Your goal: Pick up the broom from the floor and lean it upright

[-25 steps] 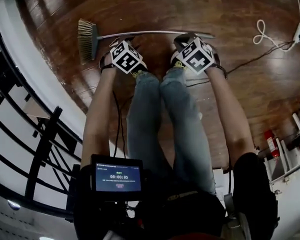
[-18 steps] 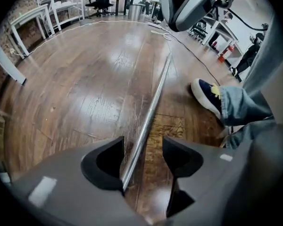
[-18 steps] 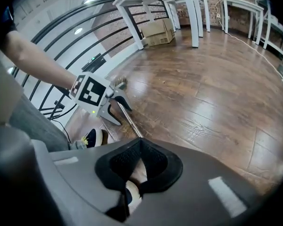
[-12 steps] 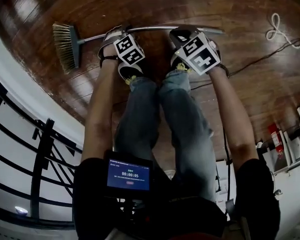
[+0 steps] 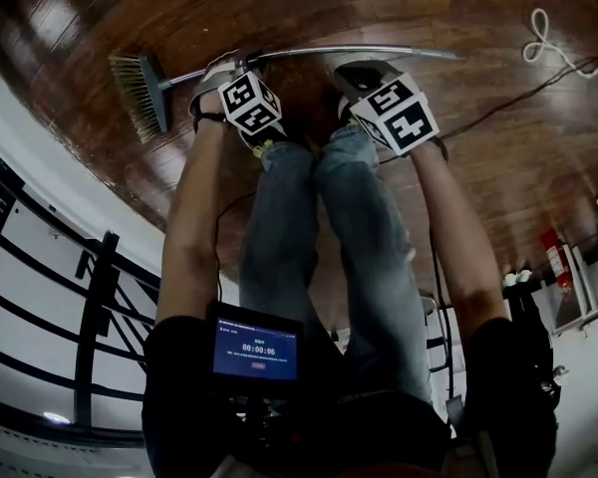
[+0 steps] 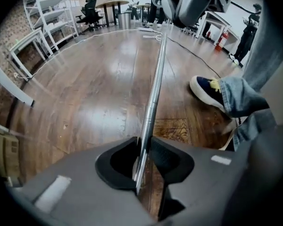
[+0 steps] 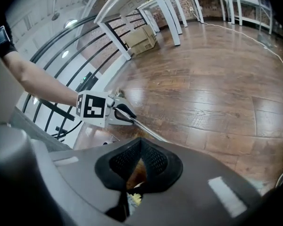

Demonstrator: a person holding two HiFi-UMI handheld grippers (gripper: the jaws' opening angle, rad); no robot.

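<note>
The broom lies flat on the wooden floor, with its bristle head (image 5: pixel 140 93) at the left and its metal handle (image 5: pixel 359 53) running right. My left gripper (image 5: pixel 231 73) points steeply down onto the handle near the head. In the left gripper view the handle (image 6: pixel 154 88) runs between its jaws, which have just been closing, and the pads (image 6: pixel 156 147) press on it. My right gripper (image 5: pixel 364 73) hovers just above the handle further right, shut with nothing in it (image 7: pixel 140 142). From there I see the left gripper (image 7: pixel 125 113) on the handle (image 7: pixel 148 131).
The person's jeans-clad legs (image 5: pixel 319 227) and a shoe (image 6: pixel 207 91) stand right behind the handle. A white cable coil (image 5: pixel 536 38) and a black cable (image 5: pixel 508 103) lie at the right. A black railing (image 5: pixel 90 307) borders the left, and a fire extinguisher (image 5: pixel 556 257) stands right.
Both grippers have come down toward the handle. The left one now straddles it near the bristle head; the right one stays shut above it.
</note>
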